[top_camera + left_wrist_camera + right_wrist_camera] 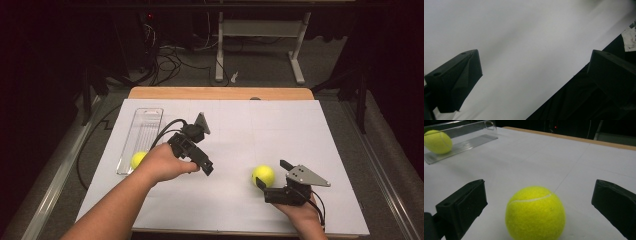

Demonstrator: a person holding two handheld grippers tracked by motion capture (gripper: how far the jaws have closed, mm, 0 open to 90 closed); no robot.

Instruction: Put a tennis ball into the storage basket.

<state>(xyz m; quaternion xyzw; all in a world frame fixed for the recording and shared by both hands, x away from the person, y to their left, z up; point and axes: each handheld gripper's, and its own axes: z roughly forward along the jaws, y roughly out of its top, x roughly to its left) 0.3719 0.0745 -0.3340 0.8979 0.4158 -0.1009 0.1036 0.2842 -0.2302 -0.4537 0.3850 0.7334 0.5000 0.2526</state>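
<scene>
Both tennis balls, the near-right one (263, 175) and the one (138, 159) in the clear ridged tray (148, 118) at left, are yellow-green with white seams. The counter (260, 135) is white, its far edge tan wood. Both grippers' fingers (464, 205) are black.

We take this for a lab or test room. The bench (300, 95) has a wooden top covered by a white gridded sheet (280, 130), dark curtains close it in on both sides, loose cables (170, 57) trail over grey carpet (260, 65), and a bare metal frame (295, 50) stands behind.
</scene>
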